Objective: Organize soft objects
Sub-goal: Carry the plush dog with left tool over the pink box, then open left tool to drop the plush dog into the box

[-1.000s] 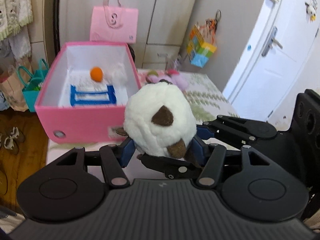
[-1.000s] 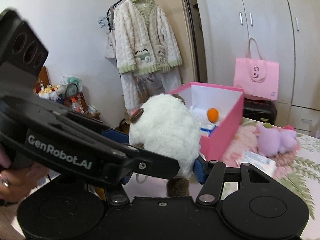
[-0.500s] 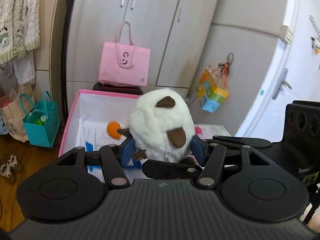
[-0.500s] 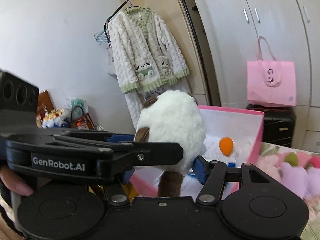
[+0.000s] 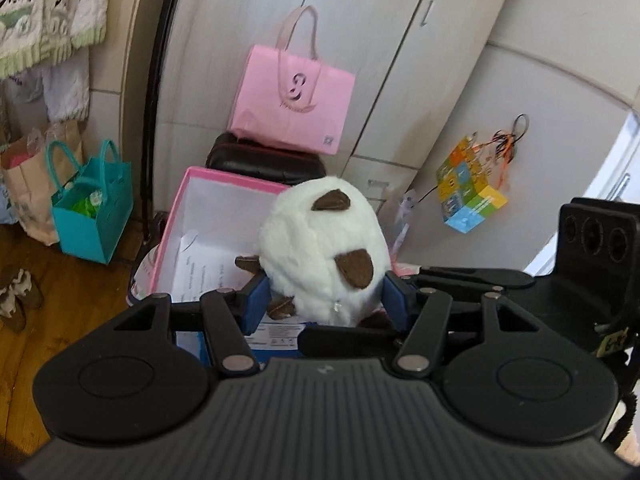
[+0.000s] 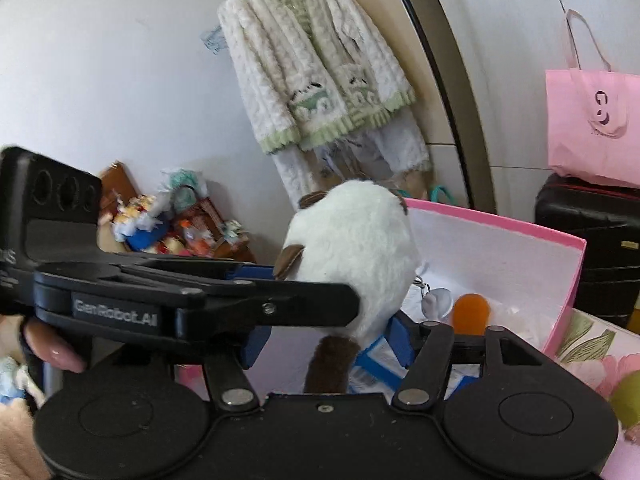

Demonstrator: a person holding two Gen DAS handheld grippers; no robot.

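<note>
I have white plush toy (image 5: 320,248) clamped from both sides: left gripper (image 5: 324,300) partly closed, blue pads pressing its lower flanks; right gripper (image 6: 328,336) likewise pinching it near brown tail. Toy hangs above open pink box (image 5: 224,178), over near end. In box I see orange ball (image 6: 472,308), printed papers, blue-edged packet. Pink tote bag (image 5: 294,98) on black suitcase behind box. Teal bag (image 5: 94,216) on wooden floor, left.

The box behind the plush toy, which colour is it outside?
Pink outside, white inside; the box shows best in the right wrist view.
</note>
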